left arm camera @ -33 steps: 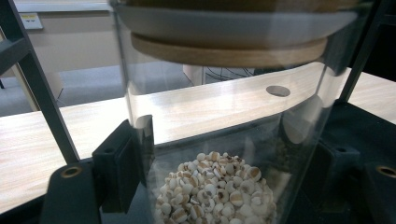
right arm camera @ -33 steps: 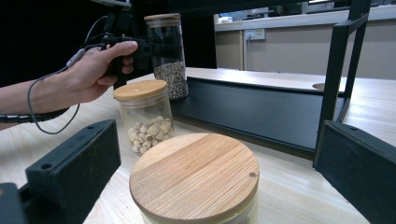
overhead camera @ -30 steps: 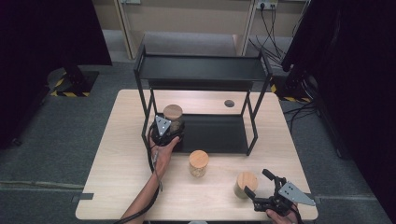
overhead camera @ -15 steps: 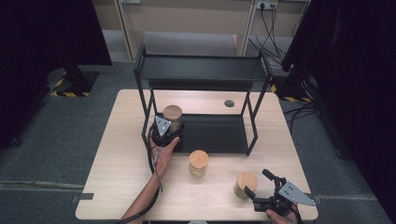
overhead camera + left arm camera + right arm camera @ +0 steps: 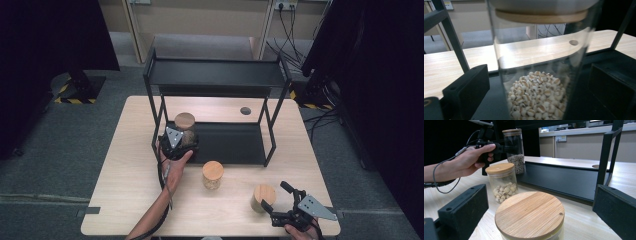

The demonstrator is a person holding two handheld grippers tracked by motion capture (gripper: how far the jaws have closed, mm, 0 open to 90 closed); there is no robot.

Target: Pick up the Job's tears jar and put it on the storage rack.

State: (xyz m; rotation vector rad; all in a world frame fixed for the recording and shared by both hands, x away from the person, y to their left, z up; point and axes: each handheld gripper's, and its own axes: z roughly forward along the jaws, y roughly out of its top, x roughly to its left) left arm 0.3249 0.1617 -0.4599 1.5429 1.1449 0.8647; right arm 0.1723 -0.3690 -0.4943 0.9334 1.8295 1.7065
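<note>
My left gripper (image 5: 176, 142) is clamped around a tall glass jar (image 5: 185, 128) with a wooden lid, holding it at the left end of the black shelf rack's (image 5: 215, 80) lower tray (image 5: 235, 142); I cannot tell whether the jar's base is touching the tray or hanging just above it, because my hand (image 5: 175, 162) and the gripper body cover that part from above. In the left gripper view the jar (image 5: 539, 62) sits so close that its lid is cut off at the top edge and the base drops below the frame, with pale grains (image 5: 536, 97) heaped in the lower half and my two black jaws partly hidden behind the glass on either side. My right gripper (image 5: 280, 202) rests near the front right corner of the table (image 5: 125, 190), jaws spread wide and holding nothing, just beside a short jar (image 5: 263, 197) with a wooden lid. That lid (image 5: 530, 213) blocks the jar's contents in the right gripper view. A third jar (image 5: 213, 175), holding round pale seeds, stands on the table in front of the tray, between my two grippers.
</note>
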